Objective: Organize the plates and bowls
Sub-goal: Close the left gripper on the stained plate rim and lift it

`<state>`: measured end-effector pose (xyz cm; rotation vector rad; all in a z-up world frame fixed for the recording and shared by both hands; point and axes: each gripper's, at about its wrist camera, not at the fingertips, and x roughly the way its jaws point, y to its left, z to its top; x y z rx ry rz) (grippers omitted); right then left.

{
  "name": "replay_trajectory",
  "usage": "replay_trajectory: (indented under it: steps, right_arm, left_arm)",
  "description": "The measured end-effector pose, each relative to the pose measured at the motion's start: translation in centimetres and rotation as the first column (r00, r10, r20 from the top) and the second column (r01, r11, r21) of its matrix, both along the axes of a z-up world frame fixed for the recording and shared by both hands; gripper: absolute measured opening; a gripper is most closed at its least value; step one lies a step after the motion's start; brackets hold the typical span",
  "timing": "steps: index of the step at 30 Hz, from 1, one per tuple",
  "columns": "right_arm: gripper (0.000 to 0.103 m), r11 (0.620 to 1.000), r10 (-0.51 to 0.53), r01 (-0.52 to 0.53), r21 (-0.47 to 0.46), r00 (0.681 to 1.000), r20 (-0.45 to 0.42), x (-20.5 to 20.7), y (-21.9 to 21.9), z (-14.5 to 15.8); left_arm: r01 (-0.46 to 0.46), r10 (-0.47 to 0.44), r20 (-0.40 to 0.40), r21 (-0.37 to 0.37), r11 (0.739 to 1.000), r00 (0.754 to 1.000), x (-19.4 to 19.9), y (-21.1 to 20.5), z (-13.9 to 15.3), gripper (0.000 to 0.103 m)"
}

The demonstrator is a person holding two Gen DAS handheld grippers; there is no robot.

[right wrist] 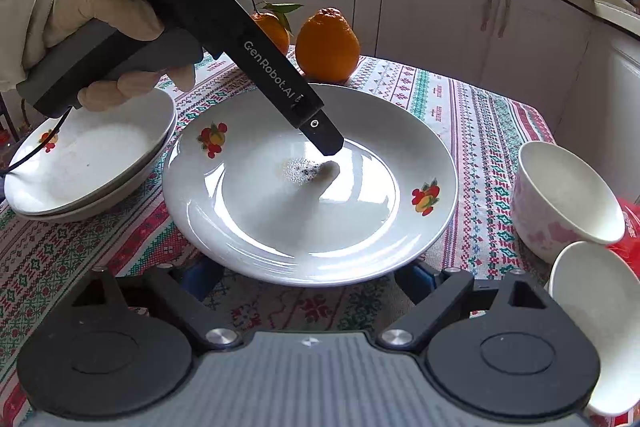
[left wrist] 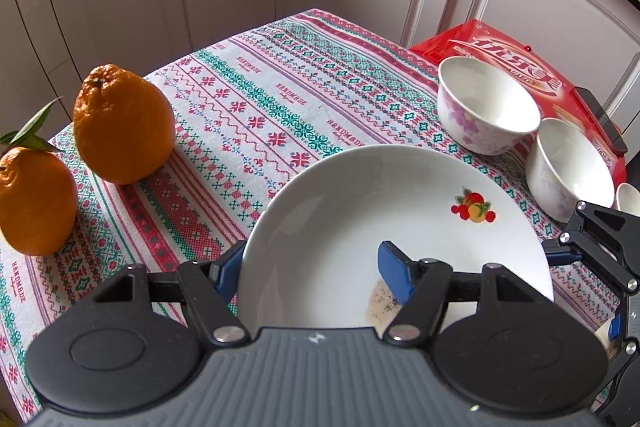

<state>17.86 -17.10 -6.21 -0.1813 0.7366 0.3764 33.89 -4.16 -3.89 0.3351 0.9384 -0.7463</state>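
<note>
- Through the left wrist camera I saw my left tongs point(left wrist: 316, 269) spread wide across the near rim of the white plate point(left wrist: 360, 211), one blue pad outside its left edge, the other resting inside the well by a speckled residue.
- The right wrist view showed what the left hid: a stack of two more plates point(right wrist: 92, 163) at the counter's left side, touching or nearly touching the plate's rim, and my gloved hand point(right wrist: 84, 23) on the left tool's grip above them.
- My right tongs point(right wrist: 310, 277) stood wide, both blue pads low on the counter point(right wrist: 472, 115) just under the plate's near edge, gripping nothing.
- Two floral bowls sat right of the plate: the far bowl point(left wrist: 486, 105) upright, the near bowl point(left wrist: 570, 167) just beside it and, in the right view, tilted.
- Two oranges point(left wrist: 124, 125) stood at the far left, well apart from the plate, with open patterned cloth between.
- A red box point(left wrist: 516, 67) lay behind the bowls at the counter's right edge.
</note>
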Motion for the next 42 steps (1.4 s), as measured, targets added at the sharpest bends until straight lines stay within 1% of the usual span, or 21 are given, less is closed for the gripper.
replay_trajectory:
  steps: [9, 15, 21, 31, 42]
  right_arm:
    - [0.094, 0.998, 0.055, -0.055, 0.006, 0.998, 0.031, -2.6, 0.8, 2.5]
    - [0.094, 0.994, 0.109, -0.109, 0.006, 0.993, 0.054, -4.2, 2.0, 3.9]
    - [0.094, 0.985, 0.169, -0.17, 0.017, 0.984, 0.054, -5.5, 4.0, 4.6]
    - [0.094, 0.965, 0.262, -0.262, 0.0, 0.963, 0.056, -6.7, 7.5, 5.1]
    - [0.094, 0.945, 0.327, -0.327, -0.019, 0.945, 0.02, -5.9, 10.7, 4.3]
  left_arm:
    - [-0.035, 0.035, 0.044, -0.014, 0.999, 0.998, -3.5, 1.9, 2.6, 0.068]
    - [-0.082, 0.084, 0.068, -0.032, 0.996, 0.994, -6.1, 4.5, 4.2, 0.068]
    - [-0.137, 0.14, 0.08, -0.036, 0.99, 0.987, -8.5, 7.4, 4.9, 0.068]
    - [-0.227, 0.231, 0.082, -0.059, 0.972, 0.969, -10.9, 12.1, 4.8, 0.068]
    - [-0.307, 0.311, 0.039, -0.083, 0.948, 0.95, -11.5, 16.3, 2.8, 0.069]
